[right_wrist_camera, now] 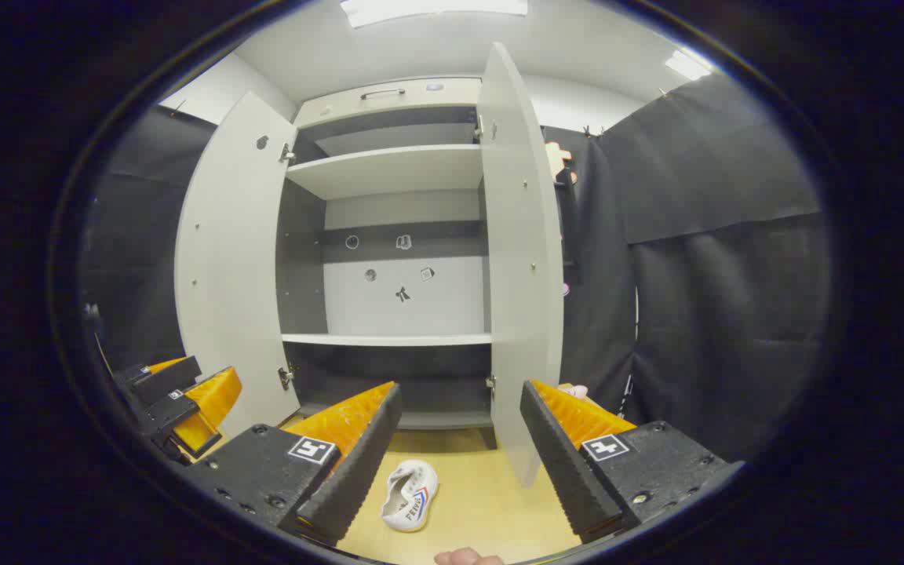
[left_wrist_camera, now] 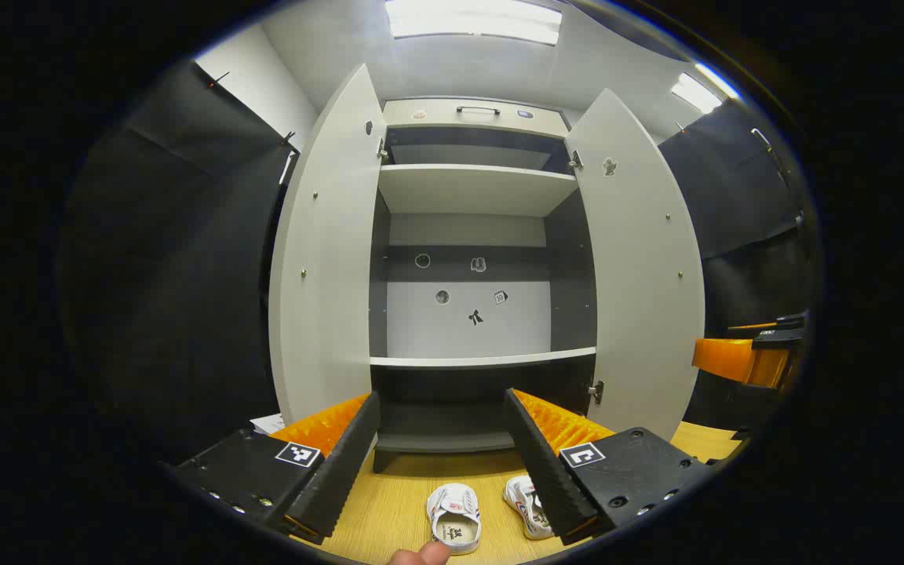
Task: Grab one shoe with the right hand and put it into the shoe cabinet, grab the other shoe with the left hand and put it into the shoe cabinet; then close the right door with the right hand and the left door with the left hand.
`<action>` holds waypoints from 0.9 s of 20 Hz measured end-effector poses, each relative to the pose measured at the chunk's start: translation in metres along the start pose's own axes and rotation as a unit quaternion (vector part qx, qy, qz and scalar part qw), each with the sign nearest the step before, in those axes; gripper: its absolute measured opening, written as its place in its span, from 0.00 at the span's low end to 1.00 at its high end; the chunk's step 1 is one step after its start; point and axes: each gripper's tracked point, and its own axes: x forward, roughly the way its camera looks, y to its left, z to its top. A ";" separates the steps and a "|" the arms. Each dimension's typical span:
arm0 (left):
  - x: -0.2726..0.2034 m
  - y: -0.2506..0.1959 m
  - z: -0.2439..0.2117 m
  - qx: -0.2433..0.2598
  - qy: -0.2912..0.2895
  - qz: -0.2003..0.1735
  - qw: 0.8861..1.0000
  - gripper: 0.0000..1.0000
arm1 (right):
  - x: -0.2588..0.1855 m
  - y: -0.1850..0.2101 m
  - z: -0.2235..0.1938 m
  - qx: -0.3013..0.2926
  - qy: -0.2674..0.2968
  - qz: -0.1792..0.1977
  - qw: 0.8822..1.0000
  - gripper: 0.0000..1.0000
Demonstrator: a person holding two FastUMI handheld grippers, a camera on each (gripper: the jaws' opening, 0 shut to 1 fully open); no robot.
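1. The right gripper [right_wrist_camera: 460,447] is hovering above the table [right_wrist_camera: 491,502] with its fingers spread wide and gripping nothing.
2. One white shoe [right_wrist_camera: 409,494] is lying on the table just below and slightly left of the gap between those fingers, its long axis running roughly toward the shoe cabinet [right_wrist_camera: 389,173], tilted a little.
3. The left gripper [left_wrist_camera: 444,463] is also facing the cabinet, fingers spread and empty.
4. In the left gripper view, two shoes are sitting side by side on the table: the left shoe [left_wrist_camera: 454,518] is showing in the gap, and the right shoe [left_wrist_camera: 523,502] is partly hidden behind the right-hand finger.
5. Judgement: each gripper is needing a downward reach to its nearer shoe.
6. Count: two shoes, two grippers, one cabinet, two doors.
7. The left door [left_wrist_camera: 326,259] and the right door [left_wrist_camera: 640,275] are both standing open; the shelves are holding no shoes.
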 end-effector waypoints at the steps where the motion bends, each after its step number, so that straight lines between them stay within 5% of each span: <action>1: 0.000 -0.002 -0.001 -0.002 0.001 -0.002 1.000 0.95 | 0.000 0.000 0.000 0.000 -0.001 0.000 1.000 0.99; 18: 0.003 -0.005 0.001 -0.023 0.005 0.003 1.000 0.95 | 0.012 0.026 -0.005 0.006 0.002 0.022 1.000 0.94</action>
